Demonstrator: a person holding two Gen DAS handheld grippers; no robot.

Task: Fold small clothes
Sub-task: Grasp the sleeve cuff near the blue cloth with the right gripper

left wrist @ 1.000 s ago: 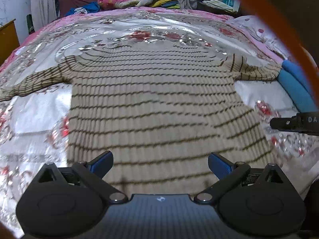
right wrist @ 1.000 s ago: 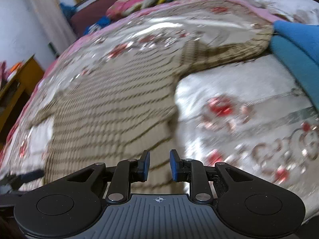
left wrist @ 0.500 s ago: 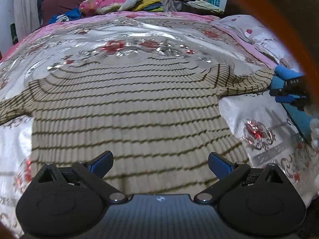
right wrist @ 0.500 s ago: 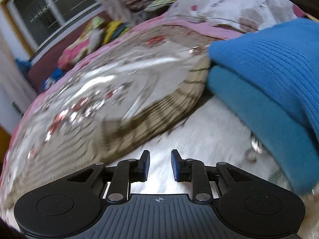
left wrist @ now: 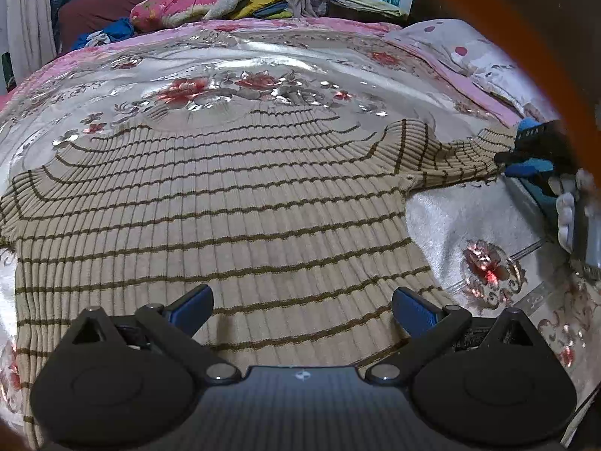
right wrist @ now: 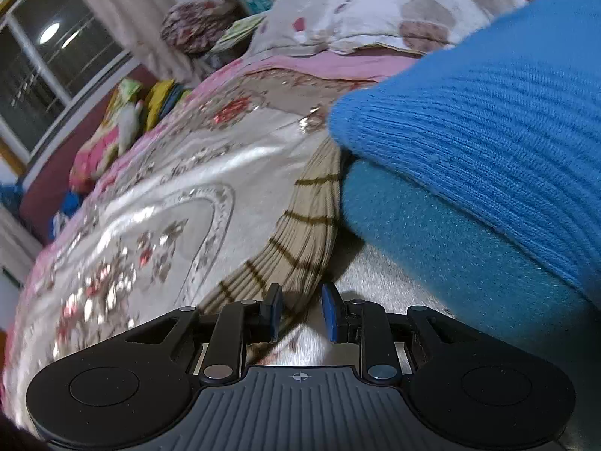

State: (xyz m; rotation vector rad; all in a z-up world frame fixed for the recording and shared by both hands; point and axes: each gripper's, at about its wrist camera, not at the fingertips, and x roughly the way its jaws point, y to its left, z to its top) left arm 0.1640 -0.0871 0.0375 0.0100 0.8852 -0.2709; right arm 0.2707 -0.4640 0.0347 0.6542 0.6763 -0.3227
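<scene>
A beige ribbed sweater with thin brown stripes (left wrist: 225,203) lies flat on the bed, sleeves spread to both sides. My left gripper (left wrist: 300,310) is open and empty, hovering over the sweater's lower part. My right gripper (right wrist: 300,314) has its jaws a small way apart with nothing between them, right at the edge of the sweater's right sleeve (right wrist: 300,233). In the left wrist view the right gripper (left wrist: 533,150) shows at the sleeve's cuff end (left wrist: 469,158).
A stack of folded blue knitwear (right wrist: 488,158) lies right beside the sleeve cuff. The bedspread (left wrist: 263,64) is silver and pink with flowers. A flowered pillow (right wrist: 375,11) lies behind the stack. Piled clothes (left wrist: 210,0) sit at the far end.
The right gripper has moved from the sweater's hem side up to the right sleeve cuff by the blue stack. The left gripper's view has shifted a little rightward; it stays open.
</scene>
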